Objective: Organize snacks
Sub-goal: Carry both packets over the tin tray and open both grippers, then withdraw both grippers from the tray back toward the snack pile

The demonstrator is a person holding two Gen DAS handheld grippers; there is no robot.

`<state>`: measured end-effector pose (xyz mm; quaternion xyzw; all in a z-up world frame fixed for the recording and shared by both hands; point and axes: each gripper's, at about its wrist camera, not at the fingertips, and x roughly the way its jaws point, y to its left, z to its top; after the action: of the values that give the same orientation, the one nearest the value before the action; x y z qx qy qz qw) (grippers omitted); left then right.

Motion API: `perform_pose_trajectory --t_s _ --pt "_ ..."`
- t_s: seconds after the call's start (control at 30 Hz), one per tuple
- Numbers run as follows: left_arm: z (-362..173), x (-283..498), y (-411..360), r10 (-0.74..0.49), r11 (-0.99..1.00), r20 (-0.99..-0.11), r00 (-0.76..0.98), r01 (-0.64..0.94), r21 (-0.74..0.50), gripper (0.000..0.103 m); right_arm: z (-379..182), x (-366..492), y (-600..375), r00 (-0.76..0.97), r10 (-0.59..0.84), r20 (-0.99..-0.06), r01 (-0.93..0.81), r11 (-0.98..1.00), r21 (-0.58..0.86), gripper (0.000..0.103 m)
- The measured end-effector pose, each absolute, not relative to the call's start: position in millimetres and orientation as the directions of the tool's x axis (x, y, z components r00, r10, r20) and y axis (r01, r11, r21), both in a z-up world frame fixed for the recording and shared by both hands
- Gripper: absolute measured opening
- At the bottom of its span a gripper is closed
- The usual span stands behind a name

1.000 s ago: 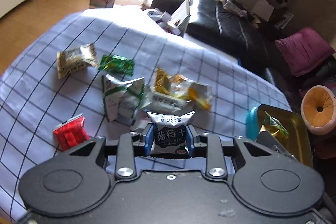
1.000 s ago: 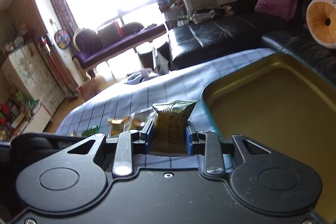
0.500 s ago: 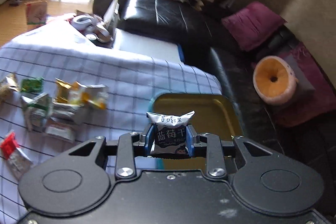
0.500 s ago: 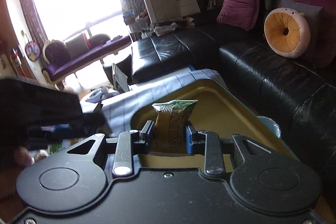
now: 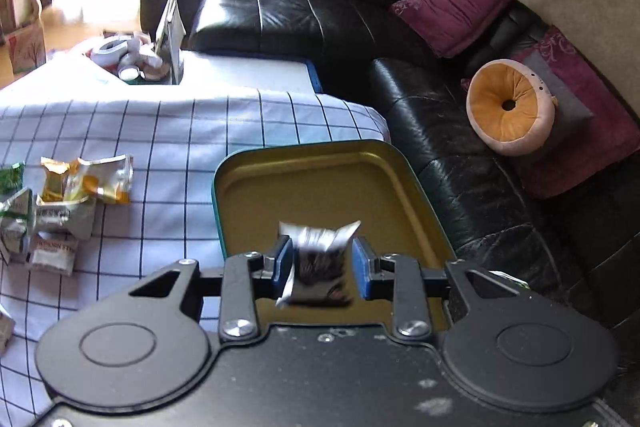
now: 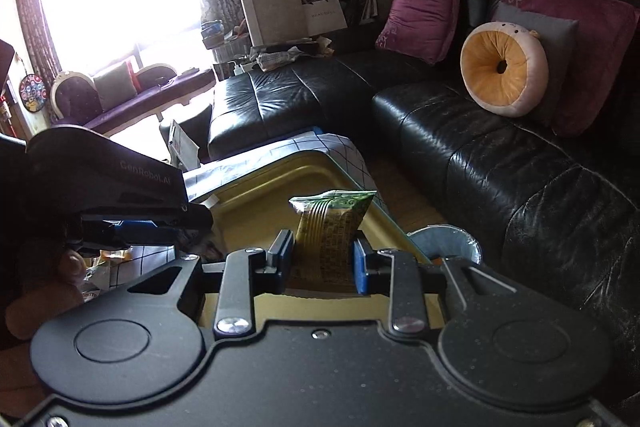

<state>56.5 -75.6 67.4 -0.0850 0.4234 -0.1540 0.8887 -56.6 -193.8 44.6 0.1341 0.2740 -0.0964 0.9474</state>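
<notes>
My left gripper (image 5: 320, 265) stands over the gold tray (image 5: 312, 171) with its jaws parted. The blue-and-white snack packet (image 5: 318, 269) between them is blurred and tilted, with gaps to both pads, so it looks released. My right gripper (image 6: 318, 259) is shut on a green-and-gold snack packet (image 6: 328, 231) and holds it upright above the same tray (image 6: 280, 187). The left gripper body (image 6: 108, 195) shows at the left of the right wrist view.
Several loose snack packets (image 5: 68, 195) lie on the checked cloth (image 5: 180, 131) left of the tray. A black leather sofa (image 5: 460, 155) with cushions runs beyond the table edge. A metal bucket (image 6: 446, 243) stands on the floor right of the tray.
The left gripper has moved right, over the tray, and its jaws have opened; the blue packet is slipping free. The right gripper has stayed shut on its packet over the tray.
</notes>
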Motion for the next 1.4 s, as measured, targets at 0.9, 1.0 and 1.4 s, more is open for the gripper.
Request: perform_pose_trajectory --t_s 0.9,1.0,1.4 --pt "57.6 60.5 -77.5 -0.263 0.964 -0.791 0.553 0.175 -0.199 0.036 39.5 -58.5 -210.3 0.796 -0.113 -0.595 0.315 0.916 0.247 0.042" --pt "55.8 60.6 -75.6 -0.251 0.967 -0.798 0.548 0.171 -0.187 0.037 37.9 -54.4 -207.5 0.784 -0.116 -0.610 0.316 0.920 0.231 0.042" --pt "53.0 64.5 -44.7 -0.147 0.989 -0.801 0.580 0.091 -0.116 0.040 32.3 -37.7 -190.8 0.765 -0.101 -0.636 0.313 0.921 0.231 0.042"
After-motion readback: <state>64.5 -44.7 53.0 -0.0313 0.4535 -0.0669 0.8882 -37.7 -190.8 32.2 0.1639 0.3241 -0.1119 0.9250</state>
